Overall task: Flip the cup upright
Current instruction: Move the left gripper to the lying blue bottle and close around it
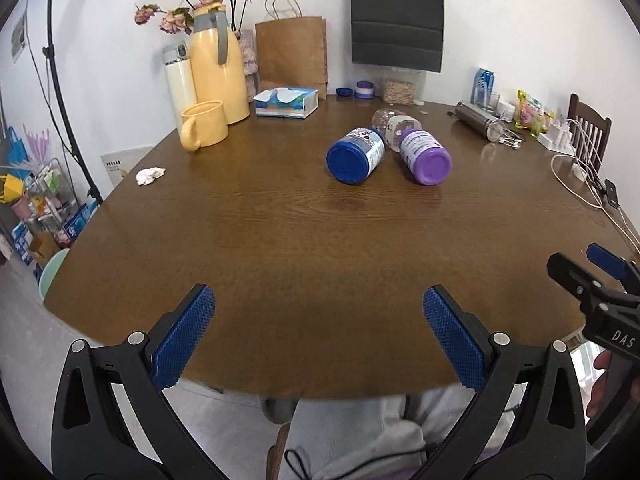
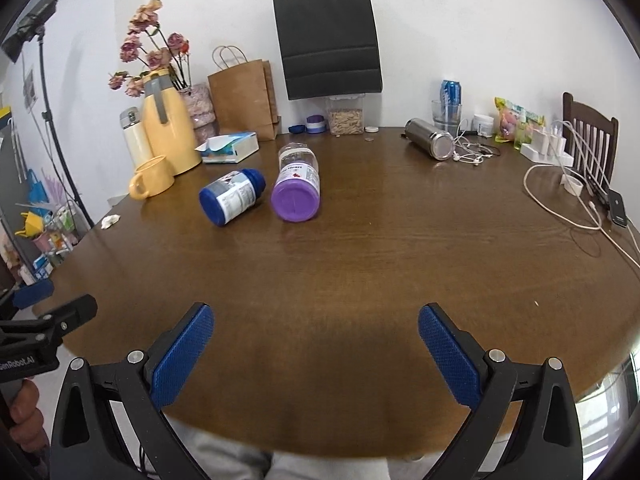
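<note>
Two cups lie on their sides near the middle of the wooden table point(image 2: 400, 264), well ahead of both grippers: a blue-bottomed cup point(image 2: 232, 199) and a purple-bottomed cup point(image 2: 298, 186), both with clear labelled walls. In the right wrist view the purple one points its flat base almost straight at the camera, its long axis running away toward the back wall, while the blue one lies slantwise, base toward the near left and a blue end toward the far right. They rest just beside each other; in the left wrist view the blue-bottomed cup point(image 1: 356, 156) and the purple-bottomed cup point(image 1: 426, 156) look to touch near their far ends, though the fisheye makes that hard to confirm. The task names one cup, and nothing here settles which. The right gripper point(image 2: 316, 356) hovers over the near table edge with its blue pads spread wide and nothing between them; the left gripper point(image 1: 320, 336) is likewise wide apart and empty, the two side by side. From the left gripper the cups lie ahead and slightly right; from the right gripper, ahead and to the left. Neither arm seems clearly nearer, but the purple cup probably suits the right and the blue the left. A grasp across the barrel, square to the long axis, would likely let the cup be tipped onto its base.
</note>
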Demonstrator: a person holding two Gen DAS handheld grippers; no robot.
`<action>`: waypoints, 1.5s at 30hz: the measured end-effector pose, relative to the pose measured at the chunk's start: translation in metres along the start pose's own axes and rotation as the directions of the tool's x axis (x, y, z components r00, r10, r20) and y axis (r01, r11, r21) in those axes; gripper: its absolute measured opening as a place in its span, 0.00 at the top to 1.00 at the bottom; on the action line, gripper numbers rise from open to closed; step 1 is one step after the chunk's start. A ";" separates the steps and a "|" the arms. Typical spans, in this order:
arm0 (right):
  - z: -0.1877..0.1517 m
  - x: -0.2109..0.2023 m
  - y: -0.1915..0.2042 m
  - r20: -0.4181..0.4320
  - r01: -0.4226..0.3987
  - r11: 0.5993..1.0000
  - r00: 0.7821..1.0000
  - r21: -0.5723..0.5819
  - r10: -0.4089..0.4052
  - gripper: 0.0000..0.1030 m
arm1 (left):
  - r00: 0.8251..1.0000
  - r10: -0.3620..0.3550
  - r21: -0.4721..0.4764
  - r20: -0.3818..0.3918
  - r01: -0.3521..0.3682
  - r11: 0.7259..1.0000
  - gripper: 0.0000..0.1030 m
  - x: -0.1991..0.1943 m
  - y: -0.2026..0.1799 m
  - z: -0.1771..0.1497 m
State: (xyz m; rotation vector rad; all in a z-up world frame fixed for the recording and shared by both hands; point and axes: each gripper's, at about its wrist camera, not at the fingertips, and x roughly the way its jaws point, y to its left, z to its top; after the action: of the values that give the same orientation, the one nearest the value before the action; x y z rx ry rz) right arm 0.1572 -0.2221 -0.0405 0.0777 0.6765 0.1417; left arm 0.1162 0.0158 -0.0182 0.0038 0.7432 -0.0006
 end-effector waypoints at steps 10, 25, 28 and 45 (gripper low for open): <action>0.055 0.078 -0.006 -0.098 -0.145 0.989 0.984 0.042 0.149 0.00 | 0.999 0.020 0.068 -0.030 -0.018 0.997 0.00 0.070 -0.005 0.057; 0.150 0.173 0.031 -0.173 -0.237 0.969 0.960 -0.077 0.221 0.02 | 0.968 -0.182 0.173 -0.176 0.212 0.962 0.21 0.193 -0.018 0.158; 0.162 0.192 0.037 -0.186 -0.263 0.961 0.952 -0.088 0.243 0.14 | 0.939 -0.234 0.177 -0.252 0.282 0.943 0.27 0.218 -0.021 0.167; 0.163 0.238 0.059 -0.283 -0.366 0.926 0.901 -0.092 0.328 0.38 | 0.898 -0.255 0.072 -0.359 0.299 0.952 0.42 0.260 -0.007 0.162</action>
State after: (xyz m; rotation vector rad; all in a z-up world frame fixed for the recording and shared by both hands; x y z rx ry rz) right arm 0.4371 -0.1303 -0.0541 0.0409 0.9129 0.5540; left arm 0.4173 0.0081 -0.0746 0.0182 1.0921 -0.3286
